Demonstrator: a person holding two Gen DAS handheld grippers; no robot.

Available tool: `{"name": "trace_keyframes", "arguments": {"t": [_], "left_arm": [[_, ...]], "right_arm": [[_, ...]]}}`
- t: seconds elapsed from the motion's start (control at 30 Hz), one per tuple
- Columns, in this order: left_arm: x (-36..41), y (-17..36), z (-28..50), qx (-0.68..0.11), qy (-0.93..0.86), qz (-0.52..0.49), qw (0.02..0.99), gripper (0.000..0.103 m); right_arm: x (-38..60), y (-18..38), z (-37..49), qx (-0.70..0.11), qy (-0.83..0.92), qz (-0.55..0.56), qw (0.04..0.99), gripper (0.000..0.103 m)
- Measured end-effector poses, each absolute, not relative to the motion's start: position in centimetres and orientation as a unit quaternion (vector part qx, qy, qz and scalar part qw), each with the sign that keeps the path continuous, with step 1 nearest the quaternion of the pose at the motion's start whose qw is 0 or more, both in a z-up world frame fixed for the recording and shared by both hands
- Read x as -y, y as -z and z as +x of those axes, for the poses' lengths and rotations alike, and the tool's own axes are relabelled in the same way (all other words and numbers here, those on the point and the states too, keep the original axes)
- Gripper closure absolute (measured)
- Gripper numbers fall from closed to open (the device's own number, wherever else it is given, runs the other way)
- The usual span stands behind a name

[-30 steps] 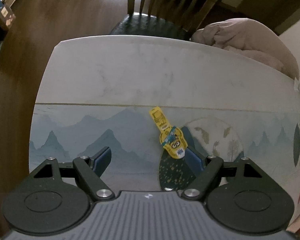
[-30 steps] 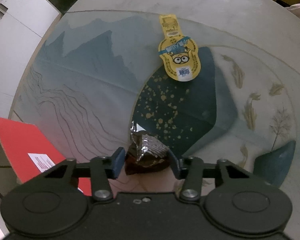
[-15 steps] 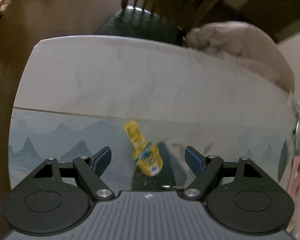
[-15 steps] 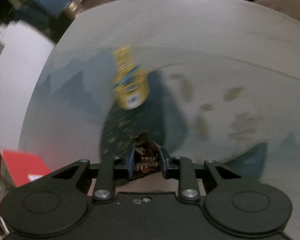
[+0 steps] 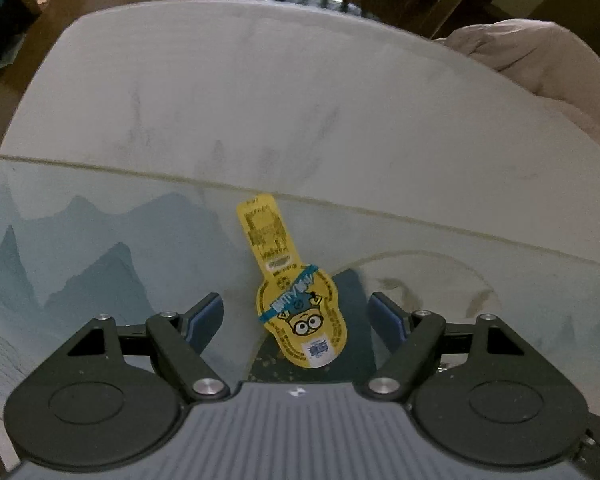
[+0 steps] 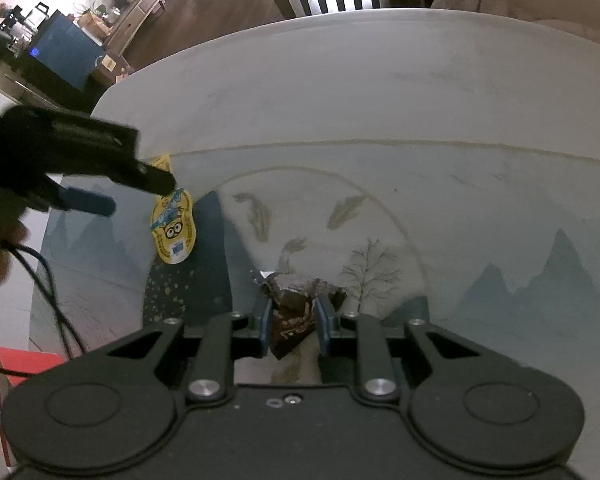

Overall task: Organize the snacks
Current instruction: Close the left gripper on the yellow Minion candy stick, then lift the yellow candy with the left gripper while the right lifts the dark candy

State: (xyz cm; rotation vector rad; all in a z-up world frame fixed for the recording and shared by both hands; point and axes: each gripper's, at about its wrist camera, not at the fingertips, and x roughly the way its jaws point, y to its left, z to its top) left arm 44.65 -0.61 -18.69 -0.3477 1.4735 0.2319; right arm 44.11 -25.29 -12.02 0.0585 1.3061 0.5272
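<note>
Hovering my left gripper over the flat yellow cartoon-printed snack sachet on the worktop; its fingers straddle it wide, narrowing, untouching. Light, thin, slippery: I'd pinch the broad body. My right gripper fingers clamp a crinkly brown wrapper.

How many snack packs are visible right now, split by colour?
Yellow: 1, the yellow cartoon packet lying on the table mat, between the left gripper's open, closing jaws.
Brown: 1, the brown wrapper clamped in the right gripper.
Total: 2
</note>
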Motion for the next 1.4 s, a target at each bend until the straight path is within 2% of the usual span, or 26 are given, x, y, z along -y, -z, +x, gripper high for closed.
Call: {"name": "trace_keyframes", "arguments": {"t": [0.1,0.57,0.7,0.9,1.3,1.4], "left_arm": [[0.9,19.8,44.3,-0.67,-0.108,-0.157,0.718,0.032],[1.9,21.2,43.1,-0.657,-0.12,-0.149,0.73,0.037],[2.8,20.9,42.9,-0.65,-0.124,-0.129,0.739,0.048],[3.0,20.7,42.2,-0.643,-0.122,-0.13,0.744,0.051],[0.2,18.8,40.6,-0.628,-0.113,-0.162,0.753,0.051],[-0.2,17.6,40.3,-0.619,-0.105,-0.167,0.76,0.051]], "right_arm": [[24.7,11.9,43.9,-0.598,-0.244,0.019,0.763,0.082],[22.1,11.7,42.8,-0.576,-0.238,-0.029,0.781,0.08],[21.2,12.5,42.5,-0.574,-0.23,-0.062,0.784,0.08],[20.8,12.6,42.2,-0.557,-0.24,-0.077,0.791,0.081],[22.5,10.9,40.5,-0.534,-0.23,-0.037,0.813,0.089],[22.8,9.7,39.8,-0.526,-0.228,-0.029,0.819,0.096]]}}
